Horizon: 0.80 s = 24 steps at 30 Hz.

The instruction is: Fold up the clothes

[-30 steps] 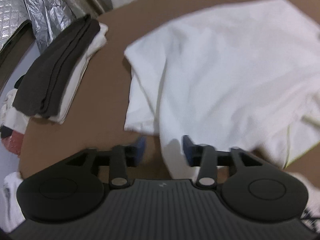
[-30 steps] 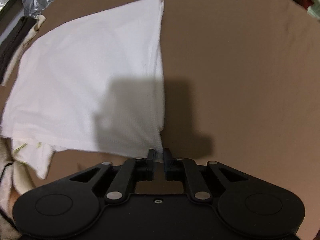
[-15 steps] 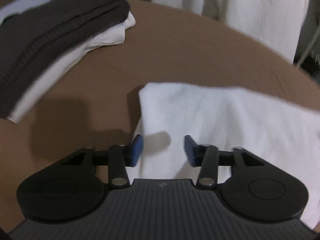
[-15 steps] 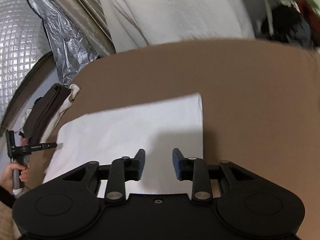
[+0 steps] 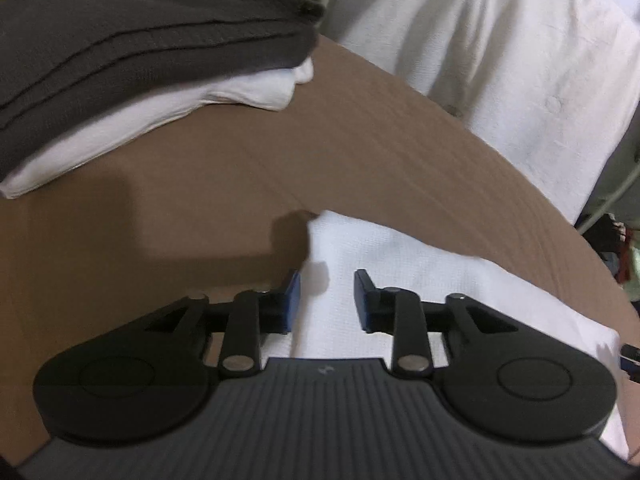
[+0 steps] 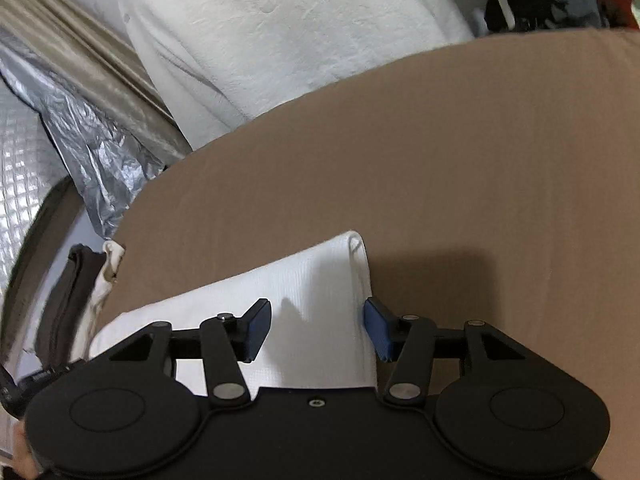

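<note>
Left wrist view showed no readable writing; only a small pale mark sat on the ribbed housing, too faint to make out. The left gripper (image 5: pixel 327 300) stood spread apart, holding nothing, its blue pads (image 5: pixel 291 300) straddling the near left corner of the folded white garment (image 5: pixel 420 264), which lay flat on the brown tabletop (image 5: pixel 200 184). That corner's left edge ran just inside the left pad. Farther left and well apart, a stack of folded clothes (image 5: pixel 132 60), dark brown over white, rested near the table's edge, with bare brown surface between it and the garment.

From the right wrist view, the right gripper (image 6: pixel 318 330) was likewise released and empty, its jaws wide over the garment's (image 6: pixel 308 292) right end, the right pad just beside the rolled fold edge. Open tabletop (image 6: pixel 480 168) stretched ahead and to the right. White fabric (image 6: pixel 280 32) and silver foil sheeting (image 6: pixel 92 140) hung beyond the far edge.
</note>
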Motion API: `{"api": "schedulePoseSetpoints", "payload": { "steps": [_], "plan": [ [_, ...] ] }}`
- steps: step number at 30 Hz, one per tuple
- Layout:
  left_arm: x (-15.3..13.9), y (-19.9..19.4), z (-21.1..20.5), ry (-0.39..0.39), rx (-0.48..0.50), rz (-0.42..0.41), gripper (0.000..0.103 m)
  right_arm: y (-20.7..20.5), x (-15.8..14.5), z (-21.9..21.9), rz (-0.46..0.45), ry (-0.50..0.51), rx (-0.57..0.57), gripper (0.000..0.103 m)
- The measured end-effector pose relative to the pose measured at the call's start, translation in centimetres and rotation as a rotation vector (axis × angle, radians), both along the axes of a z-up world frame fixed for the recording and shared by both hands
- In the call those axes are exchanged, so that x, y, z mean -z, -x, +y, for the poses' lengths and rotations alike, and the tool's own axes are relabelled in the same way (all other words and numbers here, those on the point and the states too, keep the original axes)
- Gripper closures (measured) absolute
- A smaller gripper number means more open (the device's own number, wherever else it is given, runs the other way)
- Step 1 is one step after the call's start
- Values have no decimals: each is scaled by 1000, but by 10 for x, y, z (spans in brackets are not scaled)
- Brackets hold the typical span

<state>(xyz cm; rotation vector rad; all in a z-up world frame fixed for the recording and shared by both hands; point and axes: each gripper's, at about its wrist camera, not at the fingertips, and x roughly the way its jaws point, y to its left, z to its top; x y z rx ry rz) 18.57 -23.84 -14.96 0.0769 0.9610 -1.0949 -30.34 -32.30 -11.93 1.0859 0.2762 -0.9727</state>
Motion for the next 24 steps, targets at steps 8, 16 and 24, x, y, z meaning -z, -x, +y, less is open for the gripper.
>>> {"api": "schedulePoseSetpoints", "payload": {
  "steps": [8, 16, 24],
  "plan": [
    [19, -3, -17, 45, 92, 151, 89, -7, 3, -4, -23, 5, -12, 45],
    [16, -18, -1, 68, -30, 131, 63, 1, 0, 2, -52, 7, 14, 46],
    [34, -13, -10, 18, 9, 133, 98, 2, -6, 17, -71, -5, 10, 46]
  ]
}}
